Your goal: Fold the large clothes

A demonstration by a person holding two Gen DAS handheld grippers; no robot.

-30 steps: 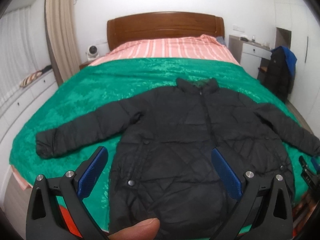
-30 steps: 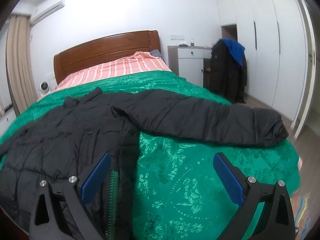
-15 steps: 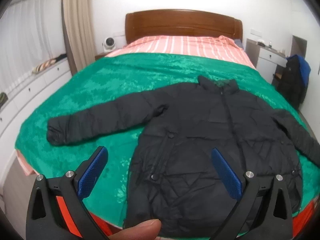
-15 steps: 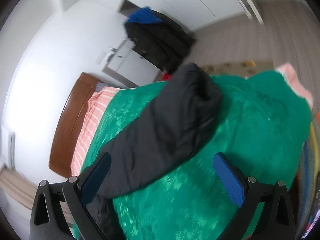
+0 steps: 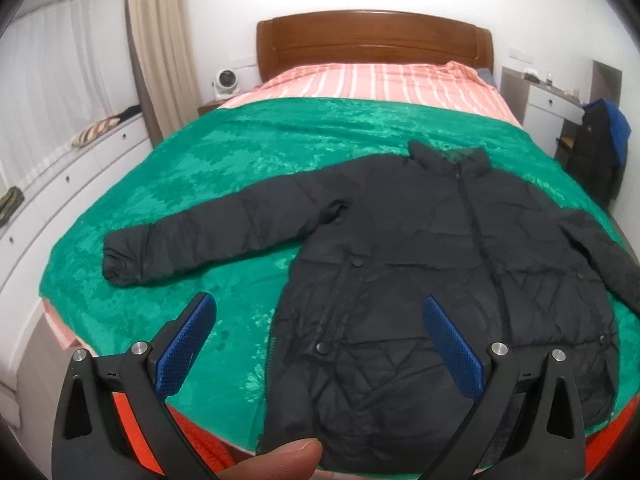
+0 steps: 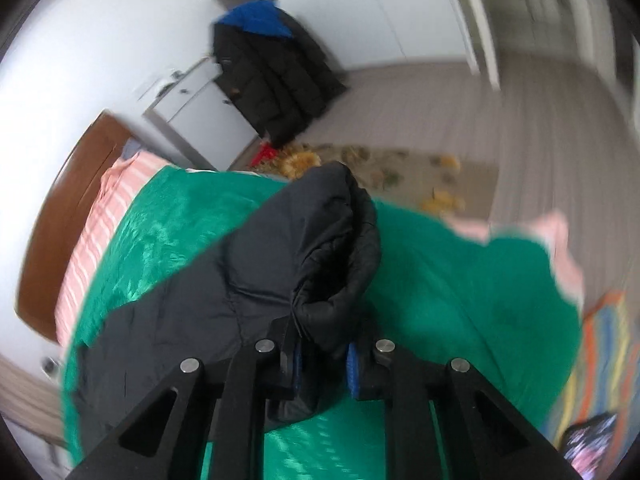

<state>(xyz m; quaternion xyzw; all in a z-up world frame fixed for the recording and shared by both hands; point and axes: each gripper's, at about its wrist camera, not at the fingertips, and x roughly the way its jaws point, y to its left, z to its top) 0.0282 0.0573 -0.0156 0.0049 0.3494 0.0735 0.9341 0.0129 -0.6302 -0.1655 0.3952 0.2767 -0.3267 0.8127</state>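
A black puffer jacket lies front-up on the green bedspread, collar toward the headboard, left sleeve stretched out to the left. My left gripper is open and empty, hovering above the jacket's lower left hem. In the right wrist view, my right gripper is shut on the cuff end of the jacket's right sleeve, which bunches up between the blue pads.
The bed has a wooden headboard and striped pink sheet. White drawers run along the left wall. A dark coat with blue hood hangs by a white dresser. A patterned rug lies on the floor.
My right gripper moved onto the right sleeve's cuff and closed on it. My left gripper shifted left, so the jacket's left sleeve sits more central in its view; it stays open.
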